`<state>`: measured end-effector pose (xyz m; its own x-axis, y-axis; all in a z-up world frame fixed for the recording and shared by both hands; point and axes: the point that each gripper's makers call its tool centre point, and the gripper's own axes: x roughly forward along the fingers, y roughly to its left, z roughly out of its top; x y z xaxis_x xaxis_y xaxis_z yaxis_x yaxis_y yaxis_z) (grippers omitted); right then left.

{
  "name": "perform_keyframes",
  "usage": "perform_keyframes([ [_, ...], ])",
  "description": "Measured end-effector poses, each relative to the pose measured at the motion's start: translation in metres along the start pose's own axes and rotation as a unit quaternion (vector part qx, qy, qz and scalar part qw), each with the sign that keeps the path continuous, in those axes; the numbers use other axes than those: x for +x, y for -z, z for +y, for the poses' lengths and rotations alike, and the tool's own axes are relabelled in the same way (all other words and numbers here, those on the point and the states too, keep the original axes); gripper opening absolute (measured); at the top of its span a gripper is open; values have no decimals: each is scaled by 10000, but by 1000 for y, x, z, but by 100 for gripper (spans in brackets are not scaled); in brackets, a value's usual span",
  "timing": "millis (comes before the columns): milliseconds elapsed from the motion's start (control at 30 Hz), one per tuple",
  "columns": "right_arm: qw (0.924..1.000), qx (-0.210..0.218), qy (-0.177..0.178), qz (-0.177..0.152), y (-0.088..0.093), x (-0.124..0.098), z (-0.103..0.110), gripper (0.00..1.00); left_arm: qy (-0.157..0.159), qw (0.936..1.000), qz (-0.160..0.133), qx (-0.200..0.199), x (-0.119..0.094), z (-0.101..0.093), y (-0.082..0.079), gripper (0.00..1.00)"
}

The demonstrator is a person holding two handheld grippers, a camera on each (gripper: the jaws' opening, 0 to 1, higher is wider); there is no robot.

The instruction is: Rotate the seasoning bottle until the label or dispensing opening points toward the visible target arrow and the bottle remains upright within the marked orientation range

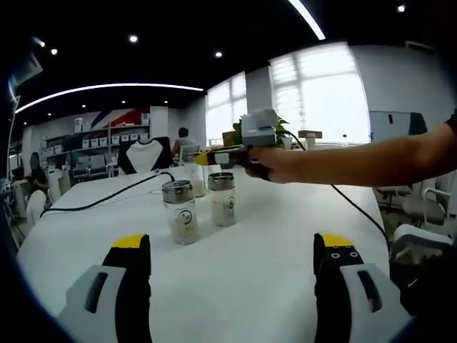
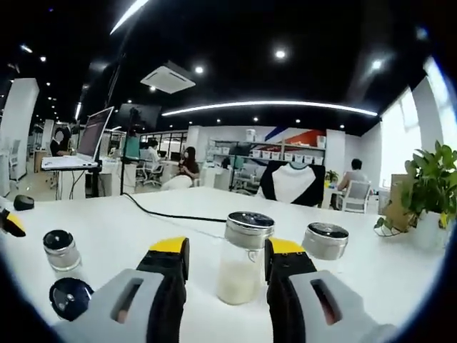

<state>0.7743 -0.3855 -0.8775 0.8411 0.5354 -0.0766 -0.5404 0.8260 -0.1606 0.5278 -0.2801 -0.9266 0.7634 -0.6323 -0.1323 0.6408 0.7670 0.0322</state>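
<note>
Two glass seasoning bottles with metal caps, holding pale powder, stand upright on the white table: one nearer me, one just right of it. A third bottle stands behind them. My left gripper is open wide, short of the bottles and touching none. A hand holds my right gripper with its yellow tips at the third bottle's cap. In the right gripper view that bottle stands between the jaws of my right gripper, against the right jaw, with a gap at the left jaw.
Another capped bottle stands right of the jaws. Two more bottles are at the left. A black cable runs across the table. A potted plant stands at the far right. People sit at desks behind.
</note>
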Motion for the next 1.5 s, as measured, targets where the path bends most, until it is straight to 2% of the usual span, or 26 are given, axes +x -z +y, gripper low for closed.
perform_keyframes([
  [67, 10000, 26, 46, 46, 1, 5, -7, 41, -15, 10000, 2, -10, 0, 1, 0, 100],
  [133, 9990, 431, 31, 56, 2, 8, -9, 41, -9, 10000, 3, -11, 1, 1, 1, 100],
  [267, 9997, 209, 74, 133, 3, 15, -17, 41, 4, 10000, 27, -29, 2, 2, 3, 100],
  [367, 9986, 503, 129, 103, 3, 21, -24, 41, -64, 10000, -40, -39, 2, 4, 1, 100],
  [433, 9989, 441, 76, 139, 4, 27, -22, 41, -212, 9996, -192, 32, 0, 8, -4, 100],
  [533, 9991, 292, 107, 275, 11, 33, -24, 42, -234, 9995, -202, -75, 0, 8, -6, 100],
  [600, 9990, 319, 229, 211, 12, 34, -29, 41, -262, 9993, -236, -97, 0, 8, -7, 100],
  [767, 9996, 262, 85, 42, 6, 41, -21, 41, -282, 9994, -192, -91, 5, 5, -4, 100],
  [900, 9996, 176, 131, 176, 12, 47, -21, 41, -358, 9990, -227, -157, 9, 5, -3, 100],
  [967, 9994, 257, 168, 142, 14, 48, -23, 39, -381, 9989, -217, -156, 12, 4, -3, 100],
  [1000, 9991, 286, 192, 256, 20, 49, -24, 38, -380, 9989, -232, -144, 14, 5, -3, 100],
  [1067, 9988, 409, 211, 191, 19, 48, -25, 37, -374, 9990, -214, -146, 18, 4, -2, 100],
  [1300, 9980, 529, 231, 263, 19, 46, -26, 36, -318, 9993, -177, 4, 28, -5, -3, 100],
  [1367, 9992, 287, 56, 290, 16, 44, -20, 36, -299, 9994, -197, -1, 29, -6, -4, 100],
  [1500, 9992, 47, -53, 383, 13, 38, -12, 36, -249, 9996, -147, 19, 31, -9, 0, 100],
])
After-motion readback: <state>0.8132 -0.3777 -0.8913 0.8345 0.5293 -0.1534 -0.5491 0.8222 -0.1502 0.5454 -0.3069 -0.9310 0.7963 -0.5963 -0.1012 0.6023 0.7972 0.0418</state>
